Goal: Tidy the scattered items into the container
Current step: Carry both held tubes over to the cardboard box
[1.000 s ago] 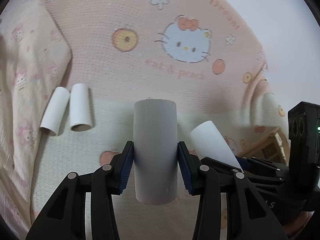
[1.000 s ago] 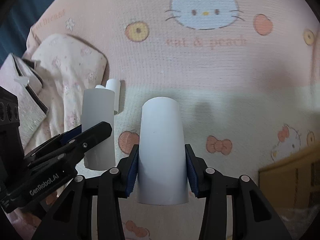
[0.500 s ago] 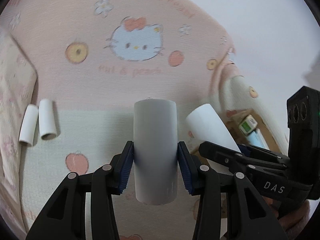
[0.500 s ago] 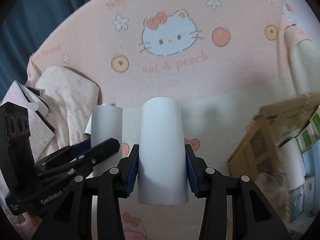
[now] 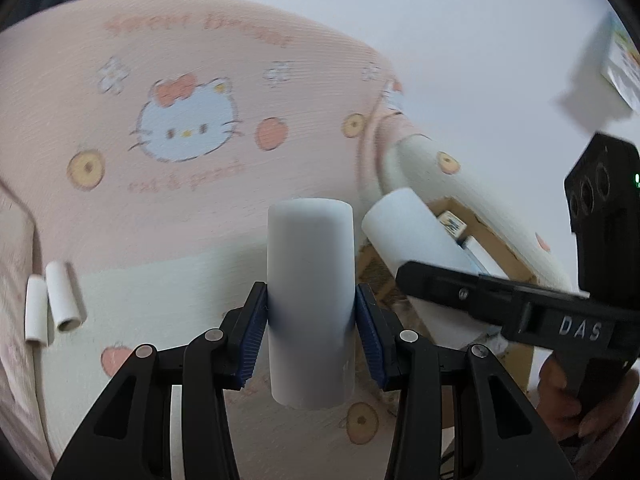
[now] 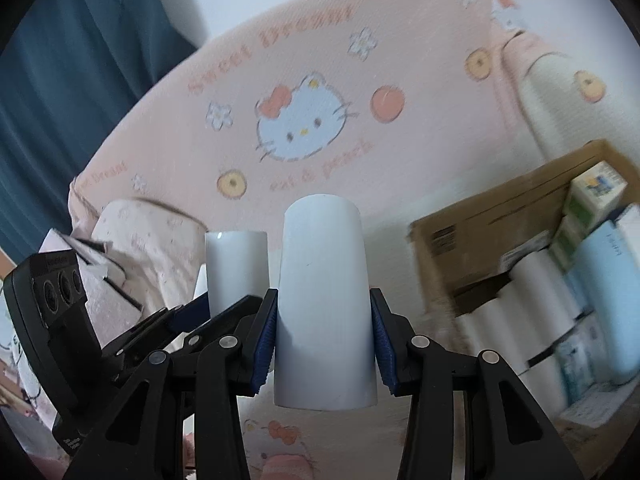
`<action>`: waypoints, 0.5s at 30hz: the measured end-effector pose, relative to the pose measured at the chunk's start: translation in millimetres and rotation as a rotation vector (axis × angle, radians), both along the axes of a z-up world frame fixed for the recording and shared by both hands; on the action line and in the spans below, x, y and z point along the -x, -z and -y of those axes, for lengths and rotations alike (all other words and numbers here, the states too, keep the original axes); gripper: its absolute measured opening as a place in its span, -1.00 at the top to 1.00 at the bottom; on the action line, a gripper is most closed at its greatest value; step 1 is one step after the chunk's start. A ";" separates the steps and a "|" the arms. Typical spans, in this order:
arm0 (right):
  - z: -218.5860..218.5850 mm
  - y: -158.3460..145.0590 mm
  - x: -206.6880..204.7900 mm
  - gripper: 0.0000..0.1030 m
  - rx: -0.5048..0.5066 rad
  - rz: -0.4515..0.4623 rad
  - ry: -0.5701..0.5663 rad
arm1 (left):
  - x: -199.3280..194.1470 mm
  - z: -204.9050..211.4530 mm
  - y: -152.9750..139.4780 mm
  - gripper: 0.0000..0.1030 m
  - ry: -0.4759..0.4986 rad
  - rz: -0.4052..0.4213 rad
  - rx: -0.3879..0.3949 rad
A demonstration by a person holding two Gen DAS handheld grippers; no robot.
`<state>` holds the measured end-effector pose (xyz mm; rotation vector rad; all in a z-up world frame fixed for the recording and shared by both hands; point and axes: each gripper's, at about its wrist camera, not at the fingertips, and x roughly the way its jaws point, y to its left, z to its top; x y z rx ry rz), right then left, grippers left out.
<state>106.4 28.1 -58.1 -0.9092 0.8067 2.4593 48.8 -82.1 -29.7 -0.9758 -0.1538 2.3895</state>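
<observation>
Here, two handheld grippers each carry a white tube above a pink cartoon-cat bedspread (image 5: 192, 216).

Largest to smallest: the bedspread fills both views; a cardboard box (image 6: 492, 216), already holding white rolls and cartons, sits at the bedspread's right edge. The left gripper (image 5: 311, 336) is clamped on an upright grey-white tube (image 5: 310, 300); the right gripper (image 6: 324, 340) is clamped on a white tube (image 6: 324, 304). Two small tubes (image 5: 60, 296) lie on the bedspread's far left.
</observation>
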 end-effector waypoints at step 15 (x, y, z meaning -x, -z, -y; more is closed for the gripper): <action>-52.7 -10.4 -70.2 0.21 0.030 0.005 0.133 | 27.1 -70.8 -31.7 0.08 0.230 0.018 0.059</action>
